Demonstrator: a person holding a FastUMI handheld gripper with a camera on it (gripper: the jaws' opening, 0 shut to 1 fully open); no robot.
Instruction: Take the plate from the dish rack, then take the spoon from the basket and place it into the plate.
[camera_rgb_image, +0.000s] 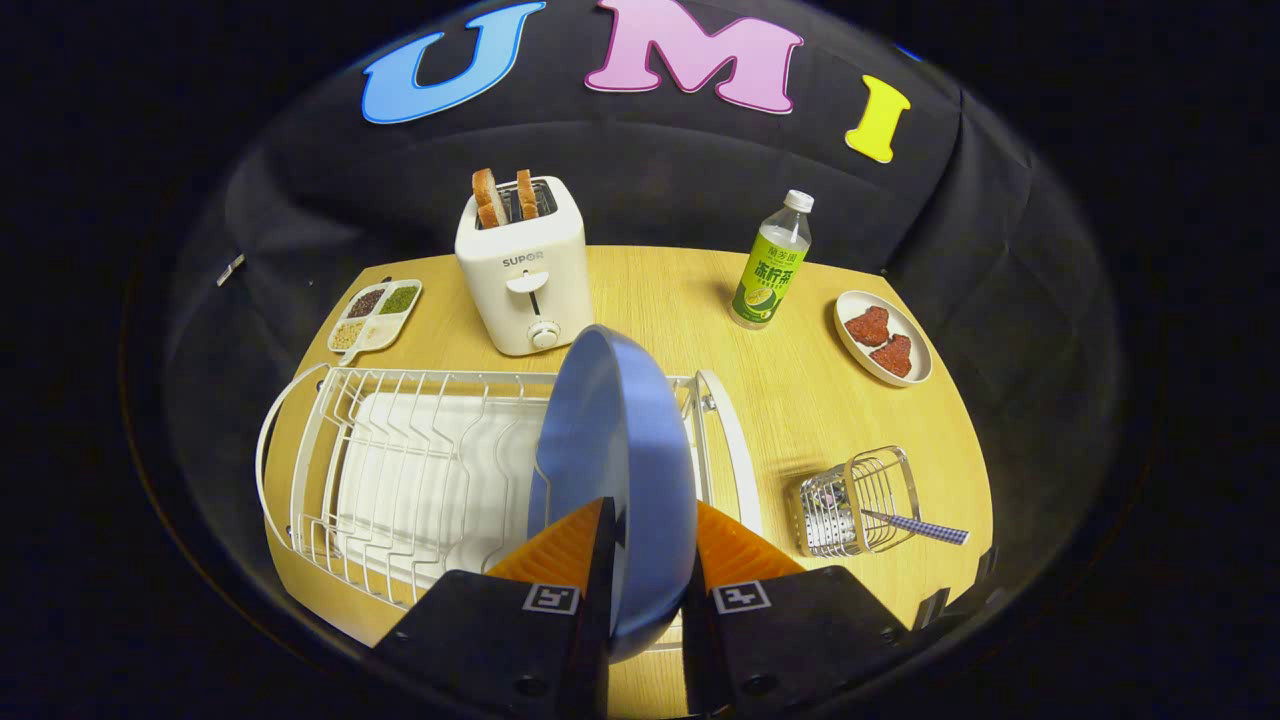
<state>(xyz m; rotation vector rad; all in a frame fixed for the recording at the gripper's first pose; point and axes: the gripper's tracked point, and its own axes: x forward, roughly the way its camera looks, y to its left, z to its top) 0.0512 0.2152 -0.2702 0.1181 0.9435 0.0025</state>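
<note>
Gripper (645, 545) clamped on blue plate (615, 470), both orange fingers (560, 550) pressing its faces, one each side. Plate upright, edge-on toward camera, rising between the fingers over the right end of the dish rack (400, 470); whether resting in rack slots or lifted clear, cannot tell. Rack white wire with white drip tray beneath, other slots bare. Wire basket (860, 500) on wooden table (680, 290) right of rack, just beside right finger; spoon (915, 527) inside, checked blue-and-white handle poking out toward the right. Beyond rack: white toaster (522, 270) with two bread slices (505, 197) standing in slots. Left of toaster, divided tray (376, 315) of assorted grains and beans. Right of toaster, well apart, green-labelled bottle (770, 265) with white cap, upright. Farther right, oval dish (883, 337) carrying two reddish meat pieces. Basket and oval dish apart, bare tabletop between.
</note>
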